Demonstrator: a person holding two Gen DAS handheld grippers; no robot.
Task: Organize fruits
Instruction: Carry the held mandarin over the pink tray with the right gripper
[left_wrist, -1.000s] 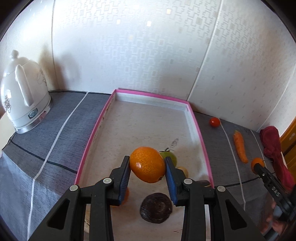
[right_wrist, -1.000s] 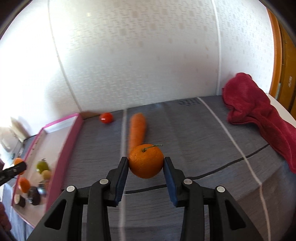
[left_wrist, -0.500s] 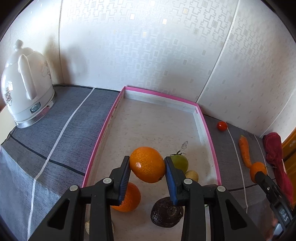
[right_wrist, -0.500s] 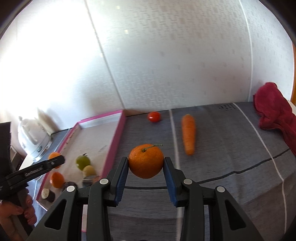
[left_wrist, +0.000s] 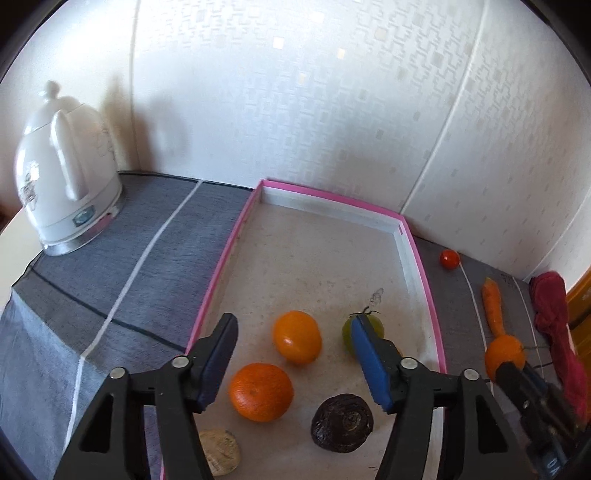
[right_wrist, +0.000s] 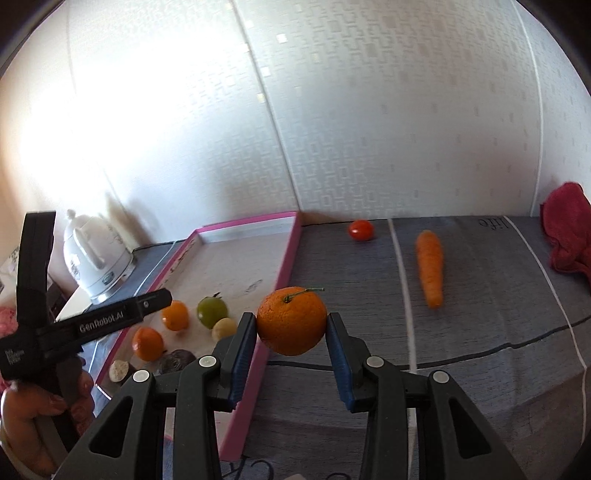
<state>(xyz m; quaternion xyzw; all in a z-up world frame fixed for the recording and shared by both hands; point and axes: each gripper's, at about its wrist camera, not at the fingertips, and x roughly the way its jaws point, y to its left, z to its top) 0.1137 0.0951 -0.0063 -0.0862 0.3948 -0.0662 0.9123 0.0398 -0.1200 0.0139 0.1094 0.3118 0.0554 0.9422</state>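
Note:
My left gripper hovers over the pink-rimmed tray with its jaws opening. A smooth orange lies loose on the tray floor below them, touching neither pad. Beside it sit a second orange, a green tomato half hidden by the right finger, and a dark round fruit. My right gripper is shut on a stemmed orange, held above the grey cloth just right of the tray's edge.
A carrot, a red cherry tomato and a red cloth lie on the grey tablecloth right of the tray. A white kettle stands at the far left. A pale round thing sits at the tray's near corner.
The left jaws have spread and released the smooth orange, which now rests in the tray. The right gripper has carried its stemmed orange leftward to the tray's edge.

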